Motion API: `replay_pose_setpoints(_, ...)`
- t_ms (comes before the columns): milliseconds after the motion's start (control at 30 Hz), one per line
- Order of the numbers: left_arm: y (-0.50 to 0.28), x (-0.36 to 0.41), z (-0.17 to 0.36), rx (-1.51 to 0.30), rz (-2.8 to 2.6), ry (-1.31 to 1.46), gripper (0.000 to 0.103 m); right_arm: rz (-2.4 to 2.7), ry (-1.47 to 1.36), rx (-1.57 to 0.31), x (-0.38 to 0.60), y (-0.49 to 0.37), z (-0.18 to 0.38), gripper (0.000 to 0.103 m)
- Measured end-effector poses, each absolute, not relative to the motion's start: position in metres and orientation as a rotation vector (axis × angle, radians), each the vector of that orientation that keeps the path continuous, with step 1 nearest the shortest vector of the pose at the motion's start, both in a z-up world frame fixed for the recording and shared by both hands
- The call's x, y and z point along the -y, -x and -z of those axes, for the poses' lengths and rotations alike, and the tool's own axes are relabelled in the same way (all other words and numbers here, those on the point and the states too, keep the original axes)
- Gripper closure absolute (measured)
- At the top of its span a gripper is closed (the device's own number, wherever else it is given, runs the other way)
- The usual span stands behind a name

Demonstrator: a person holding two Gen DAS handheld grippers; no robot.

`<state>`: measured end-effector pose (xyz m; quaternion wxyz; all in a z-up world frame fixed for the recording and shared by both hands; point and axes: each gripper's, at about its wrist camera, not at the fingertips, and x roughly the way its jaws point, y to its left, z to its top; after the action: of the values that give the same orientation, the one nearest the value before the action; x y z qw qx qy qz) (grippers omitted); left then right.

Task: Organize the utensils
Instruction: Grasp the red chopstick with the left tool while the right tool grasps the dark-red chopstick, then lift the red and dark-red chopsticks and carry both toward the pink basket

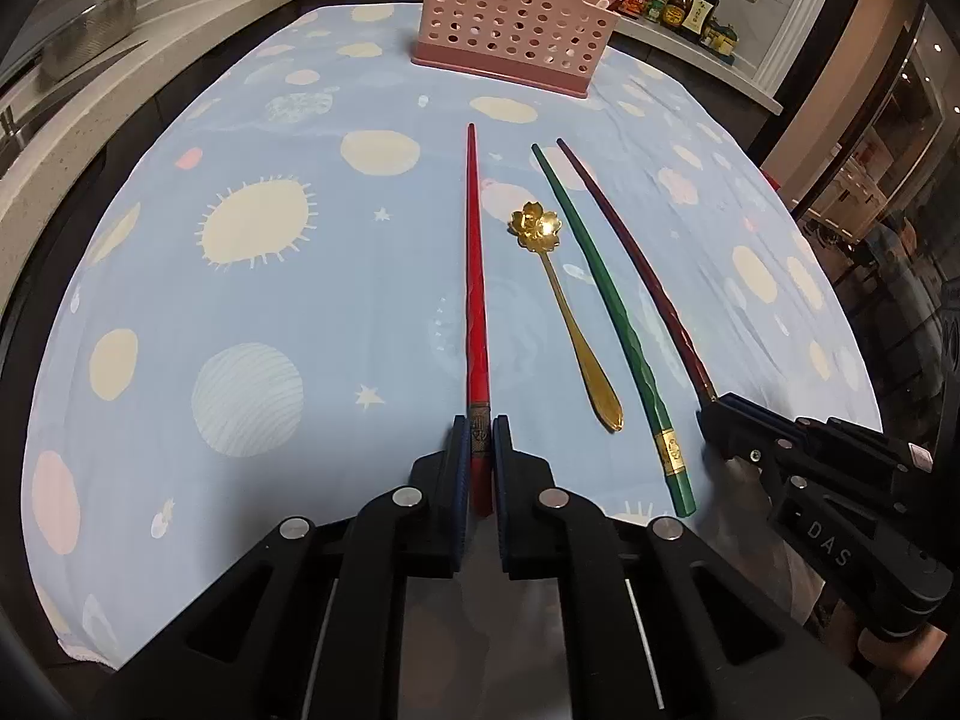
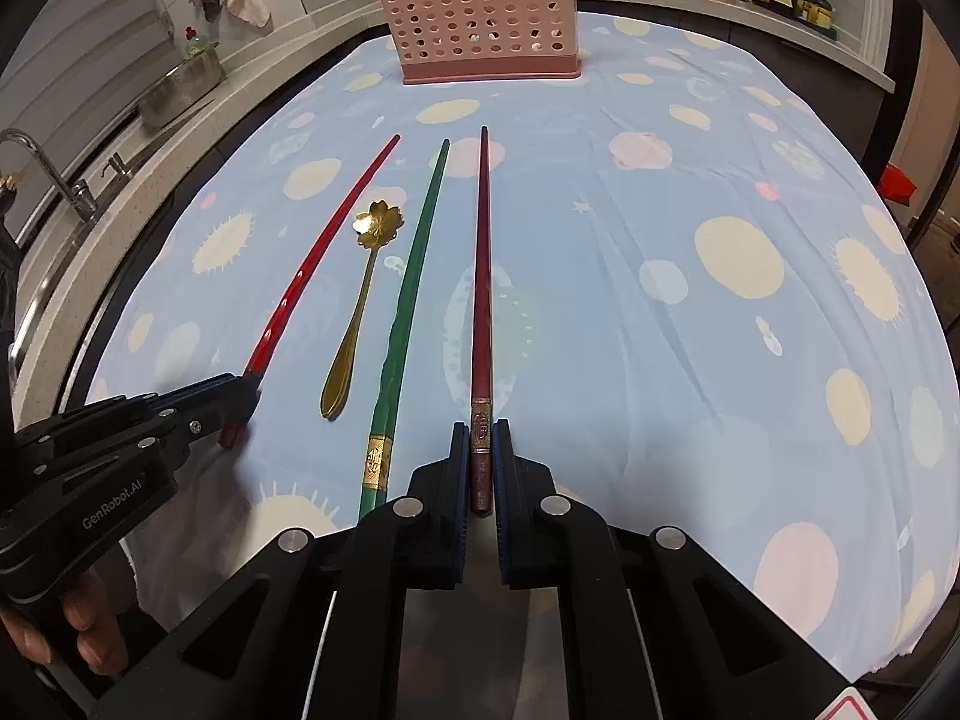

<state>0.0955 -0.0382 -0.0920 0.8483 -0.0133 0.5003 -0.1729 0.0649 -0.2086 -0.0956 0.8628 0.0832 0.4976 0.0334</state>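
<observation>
While flat on the tablecloth: red chopstick pinched by left fingers, maroon chopstick by right fingers.

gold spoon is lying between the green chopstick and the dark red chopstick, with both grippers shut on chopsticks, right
Not quite. The gold spoon lies between the bright red chopstick and the green chopstick, as the left wrist view shows; the dark red chopstick is beyond the green one. The rest holds: the left gripper is shut on the bright red chopstick, the right gripper on the dark red.
</observation>
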Motion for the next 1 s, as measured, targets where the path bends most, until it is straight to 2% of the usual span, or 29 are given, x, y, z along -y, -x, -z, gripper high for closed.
replay_pose_setpoints(400, -0.094, 0.028, 0.062, -0.994, 0.358, 0.066, 0.096, -0.073, -0.207, -0.980, 0.215, -0.060, 0.070, 0.096)
replay_pose_setpoints(1000, -0.125, 0.013, -0.042, -0.746, 0.349, 0.133, 0.096, -0.039, -0.290, -0.690, 0.255, -0.083, -0.043, 0.096)
